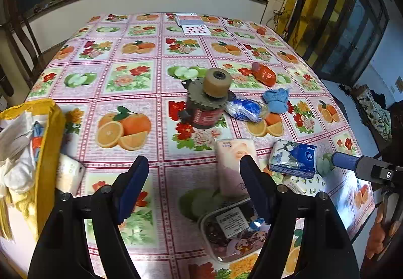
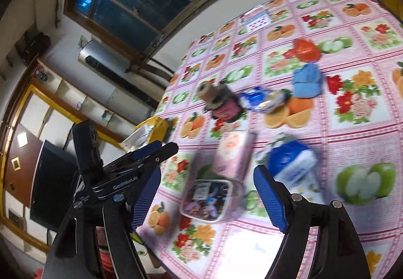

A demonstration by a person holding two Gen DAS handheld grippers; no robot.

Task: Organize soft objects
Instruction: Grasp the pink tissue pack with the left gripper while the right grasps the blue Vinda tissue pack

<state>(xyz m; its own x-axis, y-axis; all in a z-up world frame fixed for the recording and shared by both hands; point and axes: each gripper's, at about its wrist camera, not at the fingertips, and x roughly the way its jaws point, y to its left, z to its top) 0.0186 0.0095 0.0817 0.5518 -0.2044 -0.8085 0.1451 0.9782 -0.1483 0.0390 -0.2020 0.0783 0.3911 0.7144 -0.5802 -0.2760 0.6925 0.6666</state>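
Observation:
My left gripper [image 1: 194, 185] is open and empty above the near part of the table. Just past its right finger lies a pink tissue pack [image 1: 234, 165]. A blue and white tissue pack [image 1: 292, 158] sits to the right of it. Farther back are a blue cloth [image 1: 275, 100], a blue snack bag [image 1: 244, 107] and a red packet [image 1: 264, 73]. At the left a yellow bag [image 1: 47, 153] holds white soft items. My right gripper [image 2: 209, 198] is also open and empty, tilted, above a clear plastic box [image 2: 211, 198]. That blurred view shows the pink tissue pack [image 2: 233, 153] and blue tissue pack [image 2: 289, 163].
A dark jar [image 1: 206, 107] with a tape roll on its lid stands mid-table. The clear box [image 1: 234, 231] lies under my left gripper's right finger. A white tissue pack [image 1: 69, 173] leans by the yellow bag. Playing cards [image 1: 194, 24] lie at the far edge. Fruit-print tablecloth [image 1: 131, 77] covers the table.

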